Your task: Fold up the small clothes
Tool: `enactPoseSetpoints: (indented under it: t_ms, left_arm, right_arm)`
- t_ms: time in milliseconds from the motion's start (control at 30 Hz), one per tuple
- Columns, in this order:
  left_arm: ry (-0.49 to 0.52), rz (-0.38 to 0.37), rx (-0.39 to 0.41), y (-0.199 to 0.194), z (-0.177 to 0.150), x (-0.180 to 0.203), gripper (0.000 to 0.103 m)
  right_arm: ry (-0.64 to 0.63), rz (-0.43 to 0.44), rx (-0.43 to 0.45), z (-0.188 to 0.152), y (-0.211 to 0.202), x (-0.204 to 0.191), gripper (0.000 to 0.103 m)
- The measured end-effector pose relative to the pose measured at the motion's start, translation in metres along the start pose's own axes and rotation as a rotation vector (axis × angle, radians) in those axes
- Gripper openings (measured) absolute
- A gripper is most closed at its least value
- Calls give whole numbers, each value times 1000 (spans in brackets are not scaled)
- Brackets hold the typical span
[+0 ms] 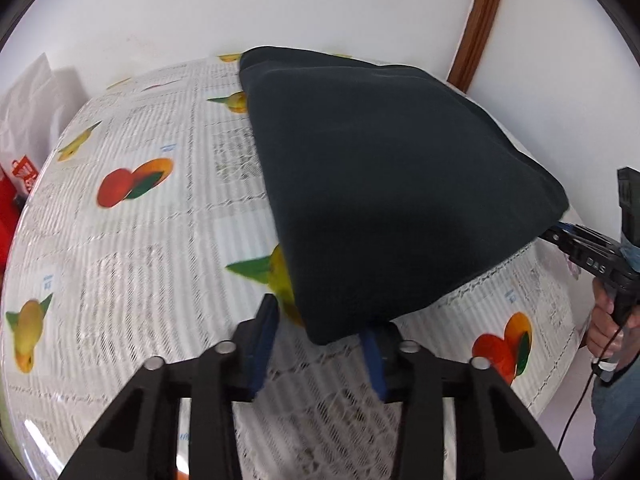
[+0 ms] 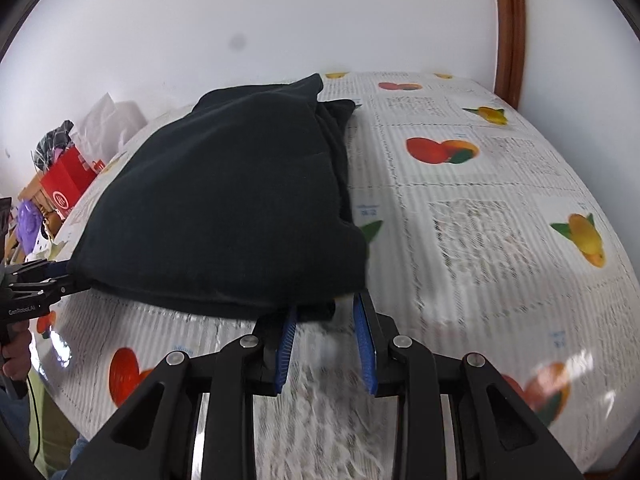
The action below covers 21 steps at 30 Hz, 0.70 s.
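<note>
Both tongs at near corners of your dark folded cloth garment on fruit-print tabletop: left tongs spread, cloth between; right tongs likewise, not pinching.

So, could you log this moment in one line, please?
dark garment on fruit-print tablecloth | left tongs, right tongs: each straddling a near corner

A plain white wall rises behind the table, whose cloth shows fruit and newsprint. Brown wooden trim runs up one side. Clutter, possibly bags and boxes, sits beyond.
</note>
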State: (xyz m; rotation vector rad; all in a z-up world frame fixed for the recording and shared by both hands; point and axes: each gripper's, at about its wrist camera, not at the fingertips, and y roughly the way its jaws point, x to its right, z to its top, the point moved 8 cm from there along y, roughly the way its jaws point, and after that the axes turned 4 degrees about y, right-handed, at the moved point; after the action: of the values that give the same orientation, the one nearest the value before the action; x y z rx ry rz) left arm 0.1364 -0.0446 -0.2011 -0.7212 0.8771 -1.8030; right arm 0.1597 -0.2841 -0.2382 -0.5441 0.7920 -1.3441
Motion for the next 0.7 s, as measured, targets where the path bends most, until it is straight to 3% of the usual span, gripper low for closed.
enactPoseSetpoints:
  t_ms: [33, 200, 500, 700]
  left_arm:
    - [3, -5, 2, 1, 1, 1, 27]
    - [10, 30, 12, 5, 11, -12, 26]
    - [-89, 67, 13, 11, 30, -66, 24]
    - [-108, 57, 4, 17, 36, -78, 24]
  right_arm:
    - [-5, 9, 0, 1, 0, -3, 12]
    - [-36, -26, 6, 17, 17, -15, 12]
    - [-39, 38, -13, 45, 50, -51, 12]
    - [-25, 77, -30, 52, 54, -56, 13]
